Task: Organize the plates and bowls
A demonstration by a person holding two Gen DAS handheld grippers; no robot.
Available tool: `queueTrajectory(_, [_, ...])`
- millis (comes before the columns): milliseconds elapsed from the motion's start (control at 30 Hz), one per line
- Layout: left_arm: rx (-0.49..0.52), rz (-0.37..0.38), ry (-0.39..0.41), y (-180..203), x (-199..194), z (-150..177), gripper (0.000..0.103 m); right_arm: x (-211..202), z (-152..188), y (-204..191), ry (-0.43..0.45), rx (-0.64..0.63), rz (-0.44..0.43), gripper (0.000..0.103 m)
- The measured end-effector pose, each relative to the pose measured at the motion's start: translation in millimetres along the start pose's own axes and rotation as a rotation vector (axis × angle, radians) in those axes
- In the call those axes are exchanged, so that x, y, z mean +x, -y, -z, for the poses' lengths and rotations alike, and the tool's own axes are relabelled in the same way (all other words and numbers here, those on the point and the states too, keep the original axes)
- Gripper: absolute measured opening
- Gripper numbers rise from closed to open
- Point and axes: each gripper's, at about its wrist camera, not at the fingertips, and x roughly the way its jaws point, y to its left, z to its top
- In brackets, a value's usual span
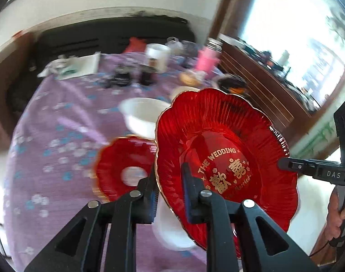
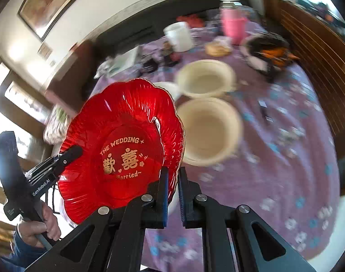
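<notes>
A red scalloped plate (image 1: pixel 217 136) with gold lettering hangs tilted above the table, carried by both grippers. My left gripper (image 1: pixel 169 172) is shut on its left rim, and my right gripper (image 1: pixel 283 164) clamps the opposite rim. In the right wrist view my right gripper (image 2: pixel 173 170) pinches the red plate (image 2: pixel 118 117) at its right edge, with the left gripper (image 2: pixel 75 151) on the far side. A second red plate (image 1: pixel 118 158) lies on the purple cloth. A white bowl (image 1: pixel 143 115) sits behind it. Two cream bowls (image 2: pixel 208 131) (image 2: pixel 206 77) stand right of the carried plate.
The table wears a purple flowered cloth (image 2: pixel 274 181). Its far end is crowded with a white mug (image 2: pixel 179 36), a pink cup (image 2: pixel 233 27), a dark bowl of orange food (image 2: pixel 269 49) and small jars (image 1: pixel 122 77). Slatted wooden furniture (image 2: pixel 319 68) borders the right side.
</notes>
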Motion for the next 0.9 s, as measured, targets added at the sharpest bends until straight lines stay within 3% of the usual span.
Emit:
queueTrajectory(267, [0.141,0.099,-0.088,99,53,8,0.017,-42,42,103,0.026,0.167,0.082,0.009])
queueTrajectory(467, [0.208,0.148,-0.174,144,105,27,0.017,-44,75,160,0.010,0.272,0.158,0.009])
queueTrajectory(700, [0.229,0.152,-0.238,165,147,46,0.017,-33,95,197,-0.009,0.309,0.238,0.009])
queueTrajectory(900, [0.234,0.144,-0.266,173,169,56,0.017,-23,101,215,-0.030,0.331,0.245,0.009])
